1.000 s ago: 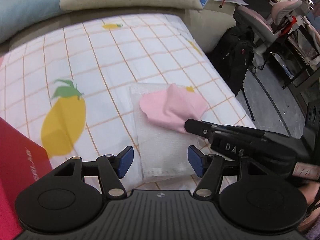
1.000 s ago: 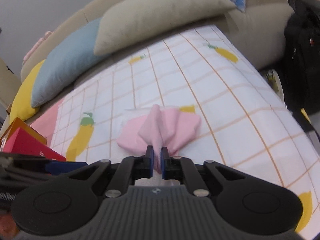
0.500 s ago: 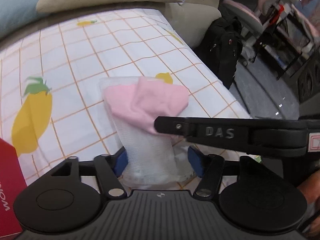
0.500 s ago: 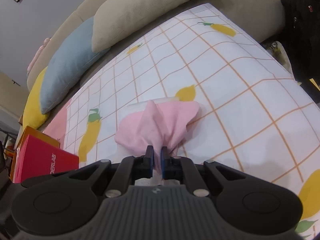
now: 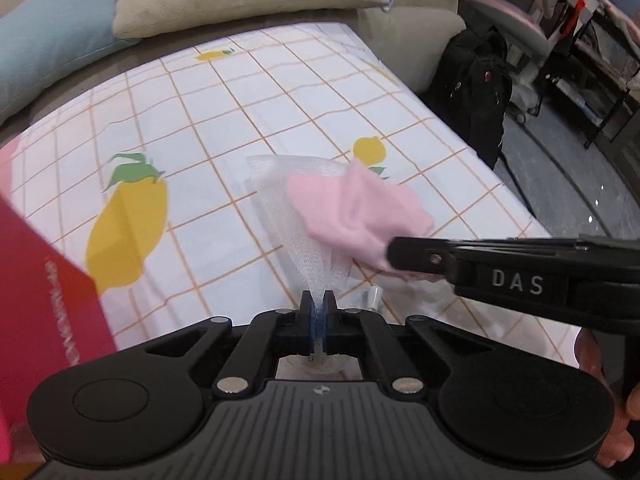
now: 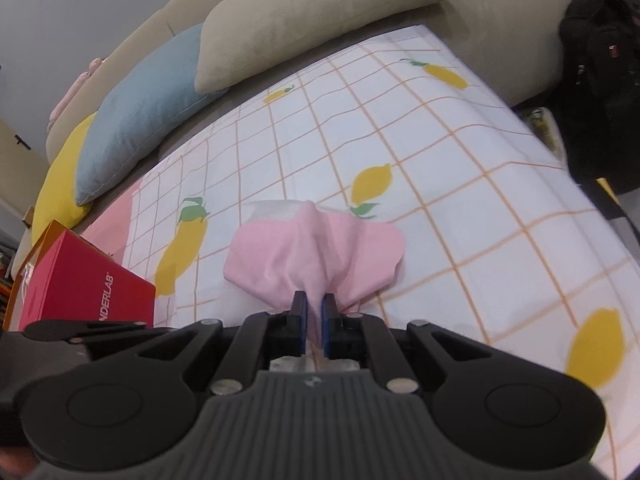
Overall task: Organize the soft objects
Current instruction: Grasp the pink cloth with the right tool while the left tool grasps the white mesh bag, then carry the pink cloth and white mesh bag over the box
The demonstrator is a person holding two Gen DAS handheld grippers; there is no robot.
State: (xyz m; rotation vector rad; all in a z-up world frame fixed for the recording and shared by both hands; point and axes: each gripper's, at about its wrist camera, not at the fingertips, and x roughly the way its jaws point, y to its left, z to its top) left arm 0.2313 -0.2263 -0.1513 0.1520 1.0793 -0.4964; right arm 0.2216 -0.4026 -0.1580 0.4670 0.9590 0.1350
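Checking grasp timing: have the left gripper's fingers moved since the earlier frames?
Yes. The left gripper was open astride the mesh bag; its fingers have closed inward onto the bag's near edge, which now bunches up off the sheet.

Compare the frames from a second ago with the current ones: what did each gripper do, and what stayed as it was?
The left gripper, open a second ago, has moved forward and shut on the near edge of the white mesh bag, bunching it. The right gripper stays clamped on the pink cloth, which still lies over the bag on the lemon-print sheet.
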